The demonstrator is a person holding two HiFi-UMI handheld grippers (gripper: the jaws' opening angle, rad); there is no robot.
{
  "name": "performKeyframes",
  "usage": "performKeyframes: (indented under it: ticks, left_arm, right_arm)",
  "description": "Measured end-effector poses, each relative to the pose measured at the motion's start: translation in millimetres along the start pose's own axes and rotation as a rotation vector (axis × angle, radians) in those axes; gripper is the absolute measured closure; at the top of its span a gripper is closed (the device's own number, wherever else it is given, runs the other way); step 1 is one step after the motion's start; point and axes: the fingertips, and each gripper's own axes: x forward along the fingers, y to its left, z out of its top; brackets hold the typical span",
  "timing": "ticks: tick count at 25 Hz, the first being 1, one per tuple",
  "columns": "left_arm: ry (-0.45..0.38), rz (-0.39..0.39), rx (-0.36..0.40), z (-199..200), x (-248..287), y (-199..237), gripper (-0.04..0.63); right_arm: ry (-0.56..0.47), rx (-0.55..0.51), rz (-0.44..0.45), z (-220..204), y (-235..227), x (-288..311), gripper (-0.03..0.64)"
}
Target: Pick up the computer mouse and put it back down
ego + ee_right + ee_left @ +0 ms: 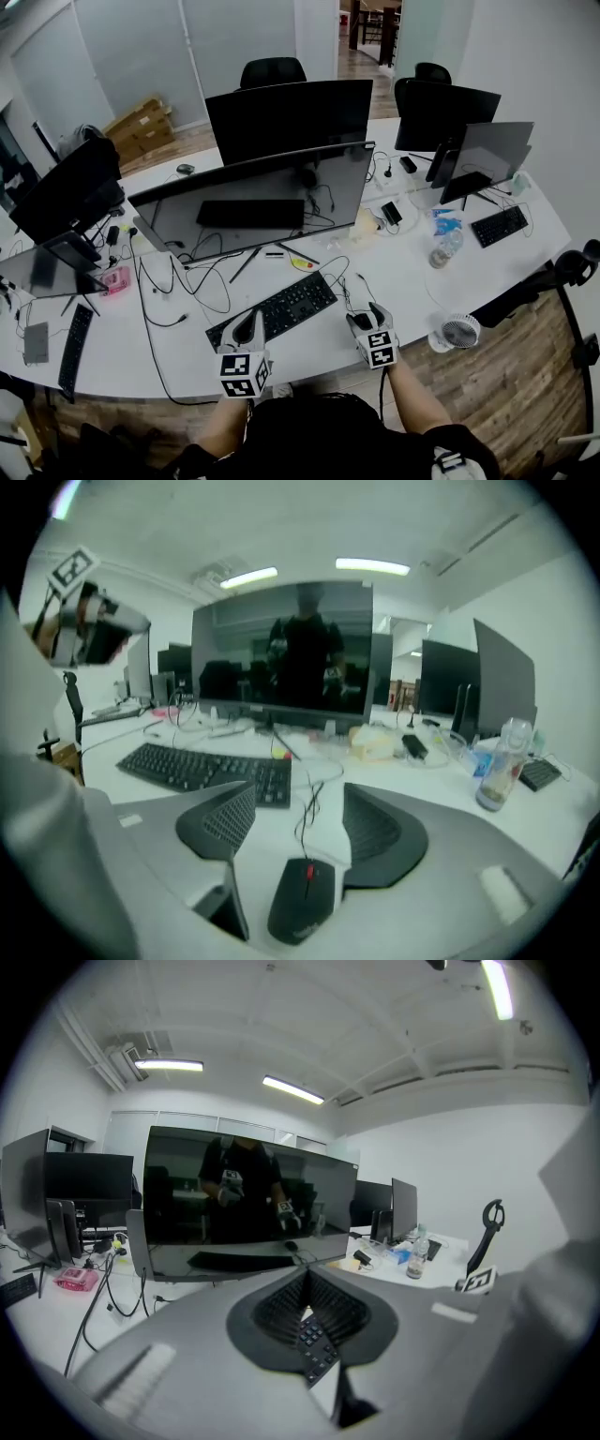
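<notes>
The right gripper [300, 819] is hovering with its jaws spread wide on either side of the black computer mouse [302, 899]. The mouse is lying near the front edge of the white desk [403, 281], just right of the keyboard [274, 308]. The left gripper [307, 1288] is pressing its jaws together on nothing, above the keyboard.

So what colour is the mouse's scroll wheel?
The scroll wheel is red, on a black mouse; clearest in the right gripper view.

We find the keyboard [272, 309] on the desk [394, 272], just near of the monitor [253, 202]. The mouse [302, 899] lies to its right, between the right gripper's [298, 827] jaws. Farther right stand the bottle [442, 248] and, nearer, the fan [459, 331]. Our left gripper [248, 325] is over the keyboard's near left end.
</notes>
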Motion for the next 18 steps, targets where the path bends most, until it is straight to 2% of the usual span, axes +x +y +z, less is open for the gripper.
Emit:
performKeyframes:
  ticks: [2, 3, 4, 5, 7, 10, 13, 18]
  left_arm:
    - [-0.01, -0.001, 0.001, 3, 0, 1, 0.541]
    - [-0.016, 0.0, 0.0, 4, 1, 1, 0.541]
    - [-0.022, 0.0, -0.002, 5, 1, 2, 0.541]
    - [-0.026, -0.001, -0.003, 6, 2, 2, 0.541]
    - [-0.03, -0.005, -0.005, 7, 3, 1, 0.541]
    - [-0.039, -0.011, -0.006, 11, 4, 0, 0.541]
    - [-0.057, -0.013, -0.005, 16, 4, 1, 0.541]
    - [-0.089, -0.015, -0.014, 23, 4, 4, 0.541]
  right_arm:
    - [-0.165, -0.006, -0.003, 67, 0, -23, 0.344]
    - [-0.244, -0.011, -0.015, 102, 0, -37, 0.392]
    - [-0.314, -0.014, -0.035, 134, -1, -52, 0.526]
    - [-0.37, -0.012, -0.059, 161, -1, -65, 0.62]
    - [-0.43, 0.017, -0.109, 199, -3, -85, 0.62]
    - [-0.473, 0.088, -0.155, 227, -4, -103, 0.621]
    - [-0.51, 0.106, -0.146, 235, 3, -109, 0.62]
    - [-0.486, 0.107, -0.122, 228, 13, -103, 0.62]
